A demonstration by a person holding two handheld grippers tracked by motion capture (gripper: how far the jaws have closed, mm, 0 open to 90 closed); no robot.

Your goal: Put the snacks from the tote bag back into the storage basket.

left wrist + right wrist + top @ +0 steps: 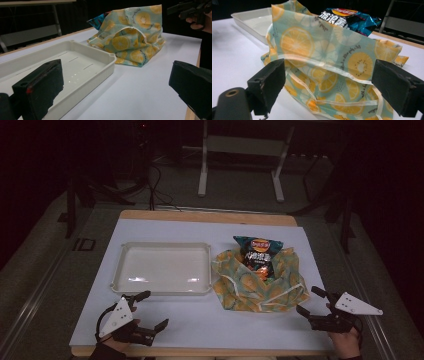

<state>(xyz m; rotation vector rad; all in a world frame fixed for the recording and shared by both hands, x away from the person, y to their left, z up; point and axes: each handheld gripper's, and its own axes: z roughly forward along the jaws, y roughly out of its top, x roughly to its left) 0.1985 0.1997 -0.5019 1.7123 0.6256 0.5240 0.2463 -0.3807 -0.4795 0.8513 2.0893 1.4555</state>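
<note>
A cloth bag printed with orange slices sits on the white table, right of centre. A dark chip packet stands in it, its top sticking out at the back. My right gripper is open just off the bag's near right corner, pointing at it. In the right gripper view the bag and the chip packet lie close ahead of the wide-apart jaws, with nothing pressed between the pads. My left gripper is open near the front left edge, and nothing is in it. In the left gripper view the bag lies farther off.
An empty white tray lies left of the bag, and its rim is near my left gripper's jaws. The tray also sits behind the bag in the right gripper view. The table's front edge runs just below both hands. Dark floor and a metal frame lie beyond the table.
</note>
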